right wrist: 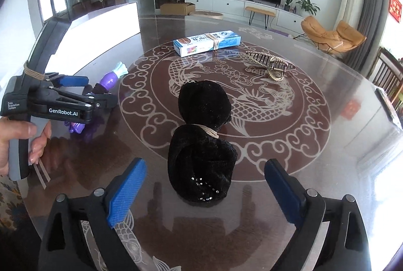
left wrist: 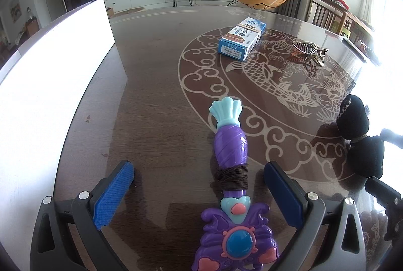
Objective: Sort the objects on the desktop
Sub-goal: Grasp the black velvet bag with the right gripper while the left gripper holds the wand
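Observation:
A purple and teal toy wand [left wrist: 230, 152] with dark cord wound round its handle lies on the table between the open fingers of my left gripper [left wrist: 199, 182], which do not touch it. It also shows in the right wrist view [right wrist: 110, 79], under the left gripper [right wrist: 83, 89]. A black velvet pouch bundle [right wrist: 201, 140] tied with twine lies just ahead of my open, empty right gripper [right wrist: 204, 185]; it also shows in the left wrist view [left wrist: 357, 134]. A blue toothpaste box [left wrist: 241, 39] [right wrist: 206, 42] and a gold hair claw [left wrist: 309, 51] [right wrist: 272, 64] lie farther back.
A white box [left wrist: 50, 84] stands along the table's left side, also in the right wrist view [right wrist: 100, 24]. The dark round table [right wrist: 327, 145] has a carp pattern under glass. Chairs stand beyond its right edge.

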Tool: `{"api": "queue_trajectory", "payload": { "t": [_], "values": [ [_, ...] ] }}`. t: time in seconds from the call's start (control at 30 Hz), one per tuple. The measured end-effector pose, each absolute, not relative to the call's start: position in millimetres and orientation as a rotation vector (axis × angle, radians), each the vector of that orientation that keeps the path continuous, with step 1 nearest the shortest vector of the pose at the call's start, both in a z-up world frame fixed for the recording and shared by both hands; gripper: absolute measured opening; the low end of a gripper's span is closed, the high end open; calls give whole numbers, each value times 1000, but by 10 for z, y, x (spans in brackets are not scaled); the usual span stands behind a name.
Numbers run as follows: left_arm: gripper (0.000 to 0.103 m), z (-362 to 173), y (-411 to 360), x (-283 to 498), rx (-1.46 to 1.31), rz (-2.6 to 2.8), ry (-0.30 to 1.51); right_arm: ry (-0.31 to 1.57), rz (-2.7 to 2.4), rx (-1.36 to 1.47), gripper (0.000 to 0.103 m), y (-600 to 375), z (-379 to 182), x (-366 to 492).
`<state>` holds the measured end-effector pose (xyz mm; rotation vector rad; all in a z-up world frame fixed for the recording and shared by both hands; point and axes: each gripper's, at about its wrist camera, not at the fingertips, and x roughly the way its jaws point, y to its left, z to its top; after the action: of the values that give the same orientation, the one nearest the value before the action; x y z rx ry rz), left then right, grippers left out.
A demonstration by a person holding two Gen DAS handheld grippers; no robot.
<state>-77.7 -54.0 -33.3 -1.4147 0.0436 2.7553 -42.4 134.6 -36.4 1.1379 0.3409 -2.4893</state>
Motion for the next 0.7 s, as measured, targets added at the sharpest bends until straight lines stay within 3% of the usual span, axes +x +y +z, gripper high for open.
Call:
{"api": "queue_trajectory", "payload": {
  "t": [0.37, 0.43, 0.7],
  "values": [
    [103, -332, -541, -777, -1415, 2755, 44, 273, -2457, 1244, 95, 1378, -553, -693],
    [103, -333, -543, -778, -1415, 2756, 45, 269, -2459, 1269, 103, 1391, -573, -711],
    [103, -329, -551, -767, -1415, 2756, 45, 270, -2462, 1268, 103, 1383, -531, -700]
  ]
}}
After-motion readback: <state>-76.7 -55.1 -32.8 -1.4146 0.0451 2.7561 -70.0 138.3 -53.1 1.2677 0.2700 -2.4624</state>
